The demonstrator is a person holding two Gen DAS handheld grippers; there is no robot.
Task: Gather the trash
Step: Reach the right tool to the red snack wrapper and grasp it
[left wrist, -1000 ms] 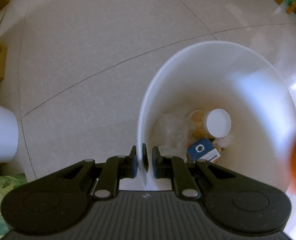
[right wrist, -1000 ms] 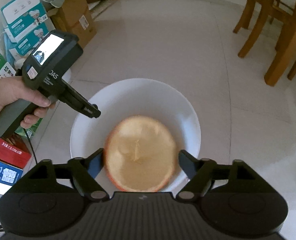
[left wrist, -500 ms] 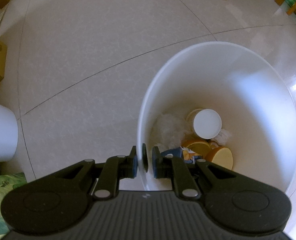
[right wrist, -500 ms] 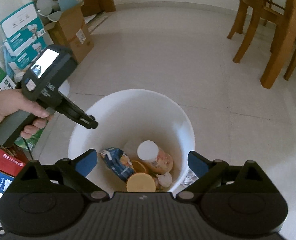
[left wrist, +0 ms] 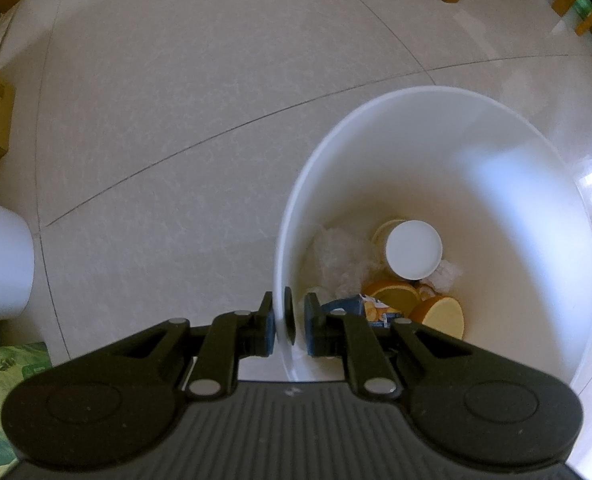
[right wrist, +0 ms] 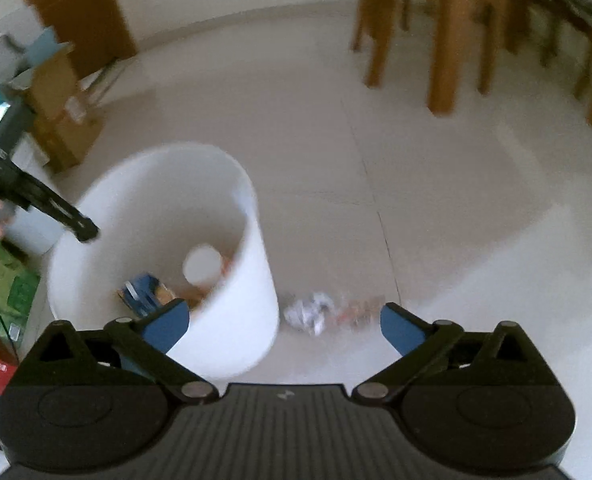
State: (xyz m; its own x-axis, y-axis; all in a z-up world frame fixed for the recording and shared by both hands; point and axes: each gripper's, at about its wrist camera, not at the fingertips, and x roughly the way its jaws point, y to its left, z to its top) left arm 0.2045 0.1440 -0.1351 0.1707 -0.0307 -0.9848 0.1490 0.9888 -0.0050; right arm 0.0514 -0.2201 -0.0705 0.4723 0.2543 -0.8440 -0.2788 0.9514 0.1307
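Paper wad (right wrist: 309,314) — floor, between opening right gripper (right wrist: 284,326) fingers.

Orange peel half (left wrist: 441,316) now lies inside the white plastic bin (left wrist: 535,168). Right gripper (right wrist: 284,326) empty, jaws opening, swung off the bin toward crumpled white paper (right wrist: 309,312) on the floor.

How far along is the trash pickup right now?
Done: a cup, orange pieces and a blue carton lie in the white bin. In hand: left gripper clamps the rim; right gripper is opening, empty. Left: crumpled paper on the floor.
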